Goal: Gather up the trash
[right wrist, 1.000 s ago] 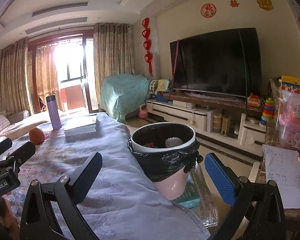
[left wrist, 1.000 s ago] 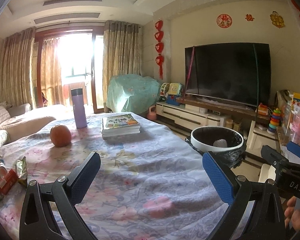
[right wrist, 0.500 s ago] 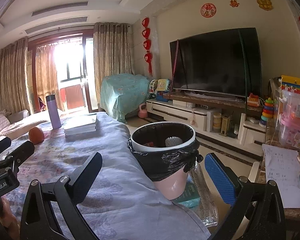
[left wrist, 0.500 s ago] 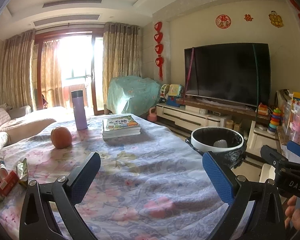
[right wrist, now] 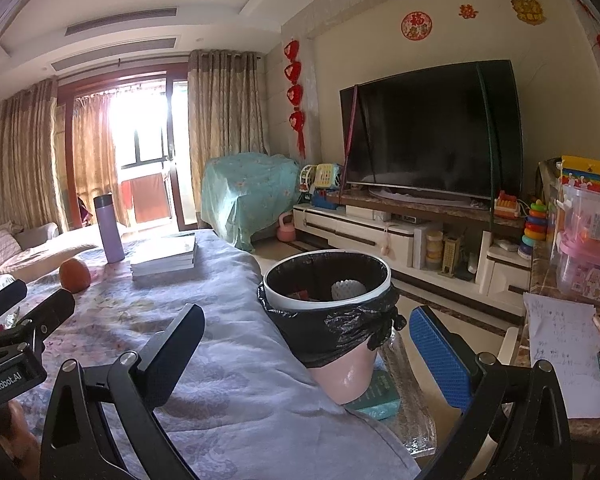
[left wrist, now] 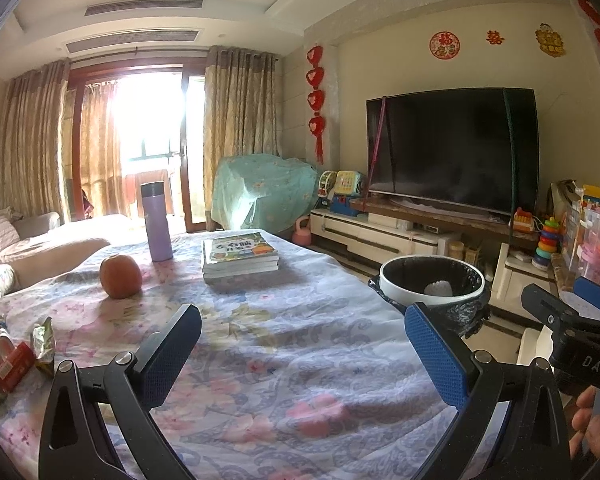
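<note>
- The left gripper (left wrist: 302, 354) hangs over the flowered tablecloth (left wrist: 284, 344) with its jaws spread wide and nothing between them; the right gripper (right wrist: 306, 354) is likewise spread and empty, just near of the trash bin (right wrist: 328, 304).
- The trash, a cluster of crumpled snack wrappers (left wrist: 14, 356), lies at the near left edge of the table, well apart from both grippers and far from the bin, which stands off the table's right edge.
- Risk: the wrappers are thin and flat against soft cloth, so closing on them could pinch the tablecloth too and drag it, probably shifting the orange (left wrist: 121, 276), the purple bottle (left wrist: 156, 222) and the stack of books (left wrist: 240, 254).
- Risk: a light foil piece may slip out on the long carry across the table and land on the floor short of the bin.
- Risk: the bin looks perched on a small book on a low glass surface; a bump from the right gripper could tip it.
- Risk: mistaking the orange for trash.
</note>
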The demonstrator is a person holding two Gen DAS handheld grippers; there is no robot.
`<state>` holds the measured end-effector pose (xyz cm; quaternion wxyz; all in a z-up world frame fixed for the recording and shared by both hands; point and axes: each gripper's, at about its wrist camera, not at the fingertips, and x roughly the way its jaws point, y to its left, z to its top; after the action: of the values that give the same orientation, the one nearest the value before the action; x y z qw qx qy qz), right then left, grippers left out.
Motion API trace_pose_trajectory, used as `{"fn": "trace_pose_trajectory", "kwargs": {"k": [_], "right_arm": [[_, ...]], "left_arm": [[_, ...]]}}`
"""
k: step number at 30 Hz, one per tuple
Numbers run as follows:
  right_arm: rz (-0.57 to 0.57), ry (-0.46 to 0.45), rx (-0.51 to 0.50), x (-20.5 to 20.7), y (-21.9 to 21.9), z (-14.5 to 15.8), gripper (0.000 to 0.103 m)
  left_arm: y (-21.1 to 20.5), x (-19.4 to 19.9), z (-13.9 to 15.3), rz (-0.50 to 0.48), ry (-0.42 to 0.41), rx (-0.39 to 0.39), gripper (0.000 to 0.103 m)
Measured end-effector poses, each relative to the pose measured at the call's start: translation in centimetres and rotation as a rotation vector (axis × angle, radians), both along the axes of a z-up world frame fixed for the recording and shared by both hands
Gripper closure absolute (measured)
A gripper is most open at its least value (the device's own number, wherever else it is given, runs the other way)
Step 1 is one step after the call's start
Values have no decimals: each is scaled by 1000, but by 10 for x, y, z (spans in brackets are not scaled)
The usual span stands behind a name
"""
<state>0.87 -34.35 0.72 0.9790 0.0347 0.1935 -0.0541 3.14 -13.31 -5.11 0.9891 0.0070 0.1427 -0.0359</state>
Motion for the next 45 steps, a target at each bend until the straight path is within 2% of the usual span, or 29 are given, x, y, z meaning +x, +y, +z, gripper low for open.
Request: {"fn": "trace_pose_trajectory", "kwargs": {"k": [45], "right_arm": [[11,-3,4,0,4,4,0]], "left_arm": [[1,-1,-4,-6,14,-3,1]]}}
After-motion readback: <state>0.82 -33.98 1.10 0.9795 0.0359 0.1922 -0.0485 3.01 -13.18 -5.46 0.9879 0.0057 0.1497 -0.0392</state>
